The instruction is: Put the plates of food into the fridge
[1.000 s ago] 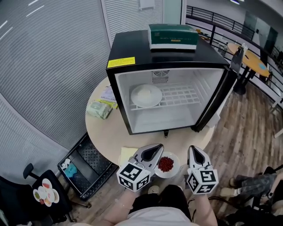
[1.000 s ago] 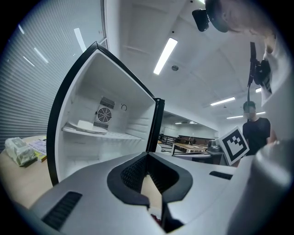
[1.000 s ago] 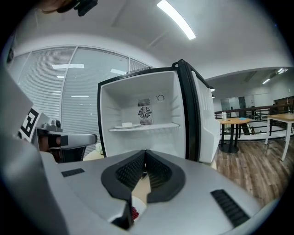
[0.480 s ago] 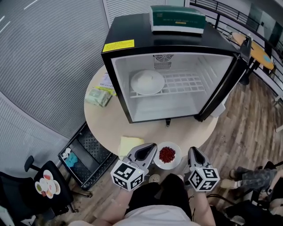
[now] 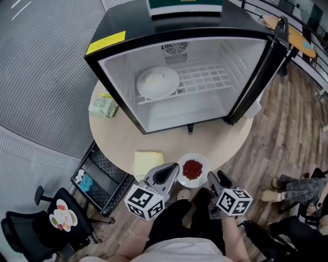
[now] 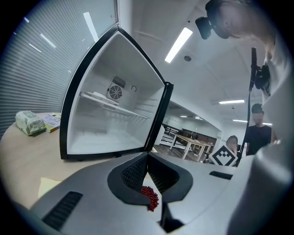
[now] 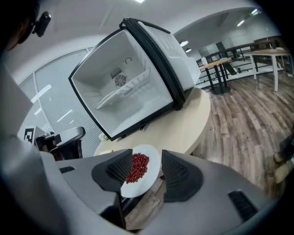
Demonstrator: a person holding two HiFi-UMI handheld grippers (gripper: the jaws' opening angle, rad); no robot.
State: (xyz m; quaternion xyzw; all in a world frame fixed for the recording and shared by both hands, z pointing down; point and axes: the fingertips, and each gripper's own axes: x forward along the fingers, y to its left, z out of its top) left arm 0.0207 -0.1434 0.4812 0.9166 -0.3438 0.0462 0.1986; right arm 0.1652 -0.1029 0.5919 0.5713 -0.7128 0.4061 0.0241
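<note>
A white plate of red beans [image 5: 192, 170] [image 7: 140, 170] sits at the round table's [image 5: 128, 140] near edge, partly past it. My right gripper [image 5: 214, 178] [image 7: 148, 157] is open at the plate's right. Its jaws have just been opening, and the plate's rim lies between them unpressed. My left gripper [image 5: 174, 169] [image 6: 147, 154] is at the plate's left with its tips closed together; beans show through the gap behind them. The black fridge [image 5: 154, 25] [image 7: 133, 92] stands open, with a white covered plate [image 5: 158, 82] on its wire shelf [image 5: 210, 79].
The fridge door [image 5: 261, 66] hangs open to the right. A yellow cloth [image 5: 147, 162] lies left of the bean plate and a green packet [image 5: 102, 106] beside the fridge. A green box [image 5: 184, 6] tops the fridge. A black crate [image 5: 100, 176] stands under the table.
Both grippers have come down toward the table's edge. The right gripper has rolled and its jaws have opened around the bean plate's rim. The left one stays closed.
</note>
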